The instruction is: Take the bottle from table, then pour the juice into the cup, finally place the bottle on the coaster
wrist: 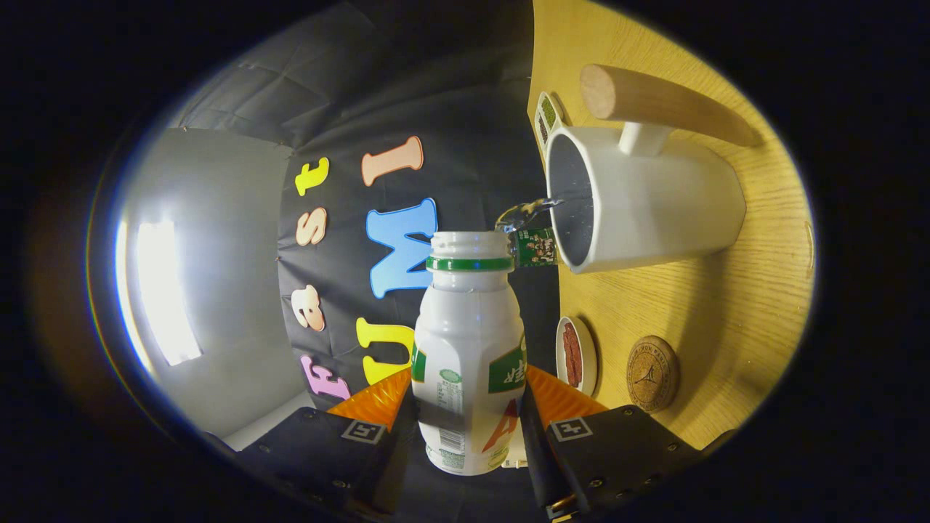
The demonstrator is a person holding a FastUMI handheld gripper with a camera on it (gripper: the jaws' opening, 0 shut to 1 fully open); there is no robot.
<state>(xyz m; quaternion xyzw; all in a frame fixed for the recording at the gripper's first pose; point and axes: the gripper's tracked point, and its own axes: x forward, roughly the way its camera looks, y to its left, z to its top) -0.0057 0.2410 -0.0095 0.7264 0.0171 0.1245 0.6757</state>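
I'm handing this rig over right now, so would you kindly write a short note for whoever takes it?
Gripper: shut on the bottle, both orange fingers pressing its sides.
Bottle: uncapped, lifted and tipped, its open mouth just short of the white cup.
Cup: on the wooden table; whether juice is flowing cannot be told.
Coaster: the cork disc beside the right finger, bare.
Done: pickup. Left: finish pouring, then set the bottle on the coaster.

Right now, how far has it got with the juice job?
Picking up looks done: the hand-held gripper has both fingers pressed on the bottle, which is off the table. Pouring is in hand: the view is rolled sideways, the open bottle mouth points near the white cup, though no stream of juice can be made out. Left: setting the bottle on the cork coaster.
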